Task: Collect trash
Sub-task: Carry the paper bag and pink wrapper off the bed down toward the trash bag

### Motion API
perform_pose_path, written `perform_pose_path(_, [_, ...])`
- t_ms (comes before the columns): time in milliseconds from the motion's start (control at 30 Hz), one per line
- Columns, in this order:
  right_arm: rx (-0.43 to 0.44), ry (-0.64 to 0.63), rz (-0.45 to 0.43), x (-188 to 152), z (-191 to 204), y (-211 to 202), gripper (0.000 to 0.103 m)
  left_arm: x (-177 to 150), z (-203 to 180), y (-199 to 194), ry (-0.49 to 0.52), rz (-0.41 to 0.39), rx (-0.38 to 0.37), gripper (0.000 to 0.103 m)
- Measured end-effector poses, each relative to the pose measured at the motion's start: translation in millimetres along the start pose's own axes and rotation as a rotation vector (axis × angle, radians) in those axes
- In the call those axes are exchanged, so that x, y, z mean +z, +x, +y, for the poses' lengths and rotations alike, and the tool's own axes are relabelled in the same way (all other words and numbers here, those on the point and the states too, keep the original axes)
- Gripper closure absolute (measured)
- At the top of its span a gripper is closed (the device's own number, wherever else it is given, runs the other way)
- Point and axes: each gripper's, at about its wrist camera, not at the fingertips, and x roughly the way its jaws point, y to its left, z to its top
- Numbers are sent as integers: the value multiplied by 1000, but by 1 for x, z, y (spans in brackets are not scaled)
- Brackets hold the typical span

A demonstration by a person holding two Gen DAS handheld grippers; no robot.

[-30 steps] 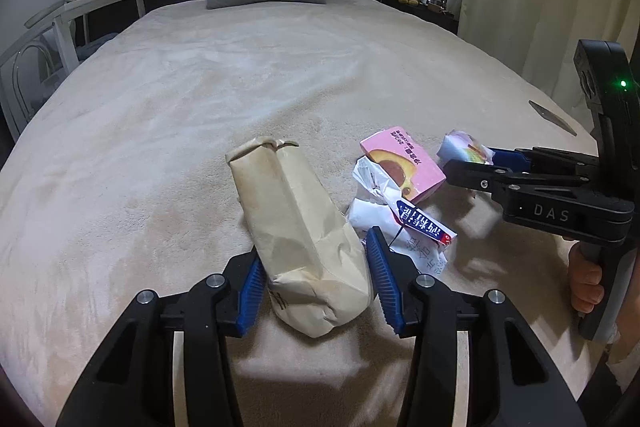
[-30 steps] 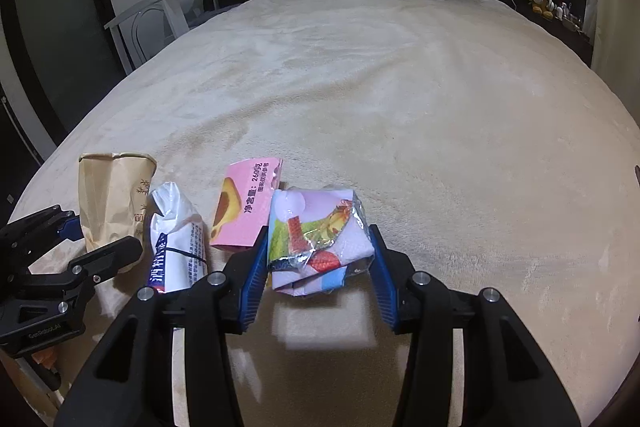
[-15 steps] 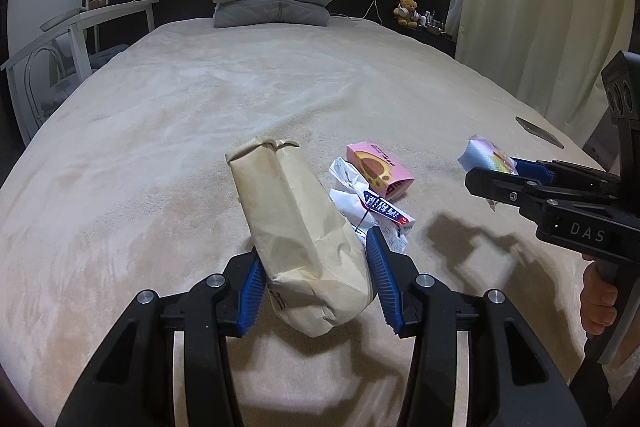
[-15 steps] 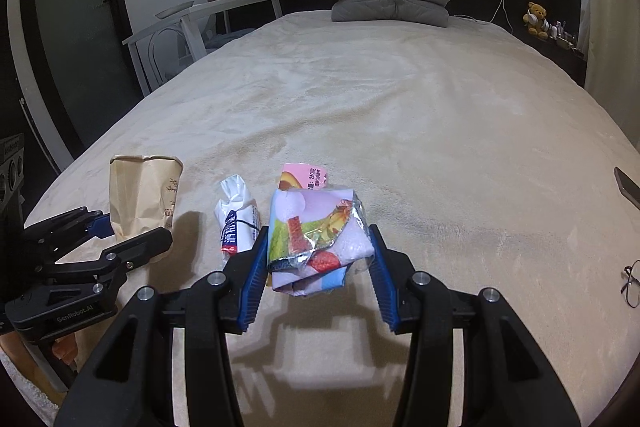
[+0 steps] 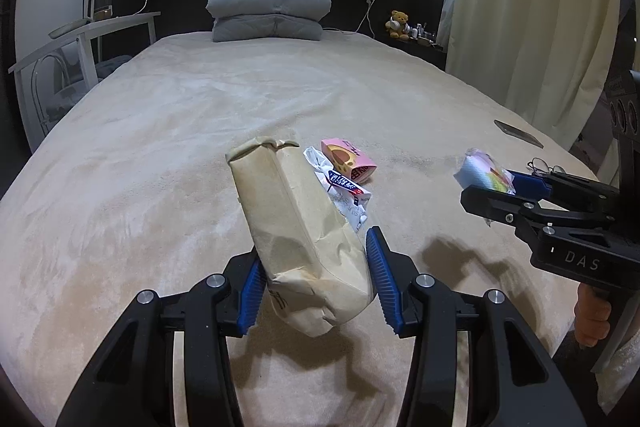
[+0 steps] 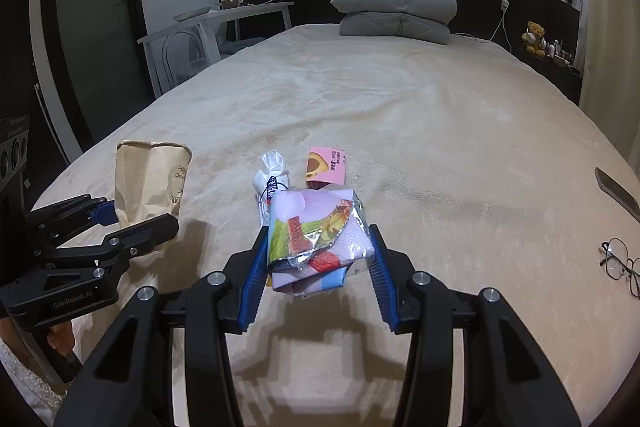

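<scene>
Both grip trash: left gripper [image 5: 316, 283] clamps paper bag [image 5: 296, 227] pointing forward, right gripper [image 6: 318, 267] the wrapper [image 6: 316, 239].

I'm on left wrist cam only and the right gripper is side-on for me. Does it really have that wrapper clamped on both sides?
Observer: Yes. The right wrist view shows the foil wrapper squeezed between both blue pads of the right gripper. It is off the bed, with its shadow underneath.
Operator: I see some wire behind its fingers. What is it?
Observer: Glasses. They lie open on the bed to the gripper's right, apart from it.
Operator: Any print on the far face of my bag?
Observer: Yes. The paper bag in the left gripper has a small plant motif on the face toward the right camera.
</scene>
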Motion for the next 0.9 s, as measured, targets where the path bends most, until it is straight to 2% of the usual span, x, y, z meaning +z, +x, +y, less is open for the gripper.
perform_pose_path(200, [0, 8, -11, -24, 8, -28, 56, -20, -8, -20, 12, 13, -4, 55])
perform_pose_path(367, [2, 22, -25, -42, 12, -51, 56, -39, -16, -45, 2, -15, -11, 55])
perform_pose_path(567, [11, 29, -39, -71, 20, -83, 56, -73, -38, -72, 27, -11, -11, 56])
perform_pose_path(900, [18, 3, -12, -122, 45, -122, 56, -119, -67, -103, 20, 15, -70, 55])
